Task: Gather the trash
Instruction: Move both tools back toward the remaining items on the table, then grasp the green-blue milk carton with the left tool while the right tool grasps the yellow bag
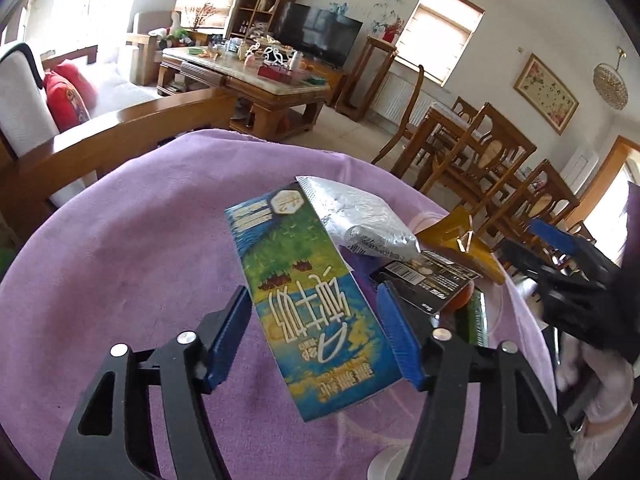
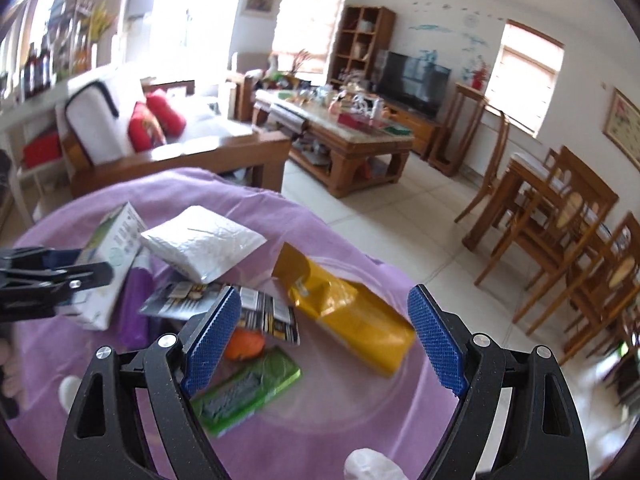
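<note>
Purple cloth (image 1: 120,240) covers a round table in a living room, with a sofa (image 1: 60,92) at upper left of the left wrist view, a wooden coffee table (image 1: 248,76) and TV (image 1: 316,36) at top centre, and dining chairs (image 1: 480,148) at right.

Centre frame in that view, the left gripper (image 1: 316,336) has its blue pads either side of a blue-green milk carton (image 1: 304,292). The right pad touches the carton's edge; the left pad (image 1: 228,336) shows a thin strip of cloth between it and the carton, so I cannot tell whether the grip is closed on it. The carton tilts up and left across the frame. Just beyond its top corner lies a silver pouch (image 1: 360,216), and to the right of that a black wrapper (image 1: 428,276) and a yellow bag (image 1: 468,244). The right gripper shows as a dark shape at the right edge (image 1: 568,272).

From the right wrist view, the right gripper (image 2: 324,340) has its fingers wide apart, holding nothing, over the lower centre of the frame. Between and beyond them lie the yellow bag (image 2: 352,308), the black wrapper (image 2: 248,312), an orange (image 2: 244,344) partly under that wrapper, and a green packet (image 2: 248,388) at lower centre. The silver pouch (image 2: 204,244) sits upper left of these, with the carton (image 2: 112,264) at far left beside the left gripper (image 2: 52,280).
</note>
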Action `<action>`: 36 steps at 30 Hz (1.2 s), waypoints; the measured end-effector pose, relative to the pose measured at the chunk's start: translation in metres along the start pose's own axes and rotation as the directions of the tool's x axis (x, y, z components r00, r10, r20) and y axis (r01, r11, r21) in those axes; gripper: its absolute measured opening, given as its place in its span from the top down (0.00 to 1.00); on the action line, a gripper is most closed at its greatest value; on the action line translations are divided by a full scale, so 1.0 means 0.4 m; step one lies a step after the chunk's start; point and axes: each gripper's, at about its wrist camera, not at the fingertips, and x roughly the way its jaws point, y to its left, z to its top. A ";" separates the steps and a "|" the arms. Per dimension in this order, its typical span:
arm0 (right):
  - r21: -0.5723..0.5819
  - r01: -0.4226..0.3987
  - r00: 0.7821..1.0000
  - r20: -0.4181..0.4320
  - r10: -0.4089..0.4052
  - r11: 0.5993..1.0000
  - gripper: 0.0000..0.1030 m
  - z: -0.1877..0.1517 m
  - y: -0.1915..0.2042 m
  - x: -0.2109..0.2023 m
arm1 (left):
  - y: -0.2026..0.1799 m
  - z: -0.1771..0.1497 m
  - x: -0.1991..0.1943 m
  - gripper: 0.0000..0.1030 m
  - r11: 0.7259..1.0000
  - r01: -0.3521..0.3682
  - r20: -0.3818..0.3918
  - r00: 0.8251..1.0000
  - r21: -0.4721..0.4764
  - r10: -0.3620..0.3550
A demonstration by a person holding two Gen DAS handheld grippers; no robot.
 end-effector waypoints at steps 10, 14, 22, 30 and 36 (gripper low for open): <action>-0.065 -0.041 0.983 -0.182 0.029 0.997 0.49 0.050 0.021 0.209 | 0.007 -0.006 -0.029 0.51 0.999 0.043 0.026 0.999 -0.011 -0.043; -0.014 -0.038 0.983 -0.181 0.035 0.999 0.61 0.043 0.003 0.213 | 0.018 -0.006 -0.027 0.51 0.998 0.062 0.018 0.998 -0.020 -0.062; 0.161 -0.071 0.996 -0.048 0.080 0.984 0.68 0.001 -0.045 0.064 | 0.026 -0.006 -0.027 0.52 0.996 0.083 0.018 0.996 -0.021 -0.083; 0.304 -0.186 0.976 0.163 0.142 0.934 0.67 -0.079 -0.052 -0.224 | -0.022 -0.005 -0.089 0.53 0.994 0.045 0.146 0.988 0.101 -0.060; 0.384 -0.229 0.952 0.279 0.125 0.895 0.67 -0.187 -0.046 -0.391 | -0.069 -0.018 -0.105 0.53 0.985 0.038 0.185 0.980 0.170 -0.070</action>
